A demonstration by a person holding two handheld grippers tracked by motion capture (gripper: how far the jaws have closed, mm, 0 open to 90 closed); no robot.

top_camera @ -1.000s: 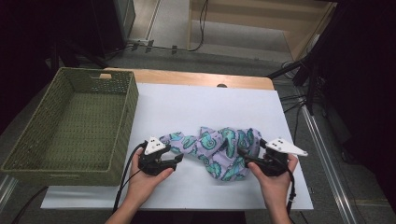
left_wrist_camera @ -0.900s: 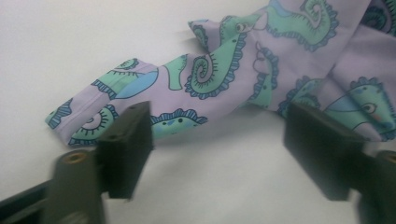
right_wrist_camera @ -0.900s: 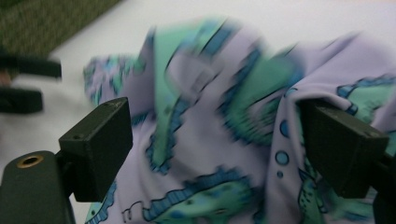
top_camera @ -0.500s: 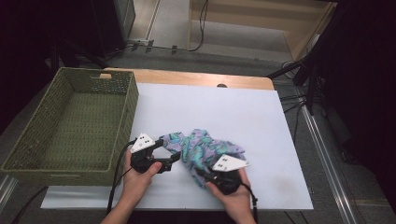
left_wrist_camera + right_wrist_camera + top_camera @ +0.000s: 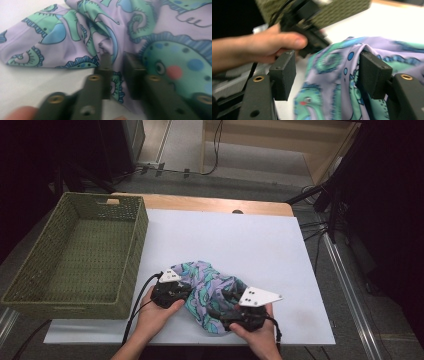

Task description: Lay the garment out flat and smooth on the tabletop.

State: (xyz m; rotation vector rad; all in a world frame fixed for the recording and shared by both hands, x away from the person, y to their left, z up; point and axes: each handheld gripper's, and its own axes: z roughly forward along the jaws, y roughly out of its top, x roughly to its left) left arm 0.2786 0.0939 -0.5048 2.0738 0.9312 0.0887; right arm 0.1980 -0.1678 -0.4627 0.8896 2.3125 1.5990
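The patterned cloth point(image 5: 210, 292) lies bunched in a loose heap at about six o'clock on the white desk point(image 5: 240, 240), partly gathered inward (folding looks begun, not finished) and still some way from the green basket point(image 5: 75, 255) at nine o'clock. What is left, by my reading, is to flatten or finish the fold and perhaps move it over.

The left gripper point(image 5: 117, 65) has just been closing; its jaws stand nearly together, pinching a ridge of fabric at the cloth's nine o'clock edge. The right gripper point(image 5: 327, 75) has just been opening; its jaws stand wide at five o'clock, cloth draped between them, one pad touching, nothing clamped.
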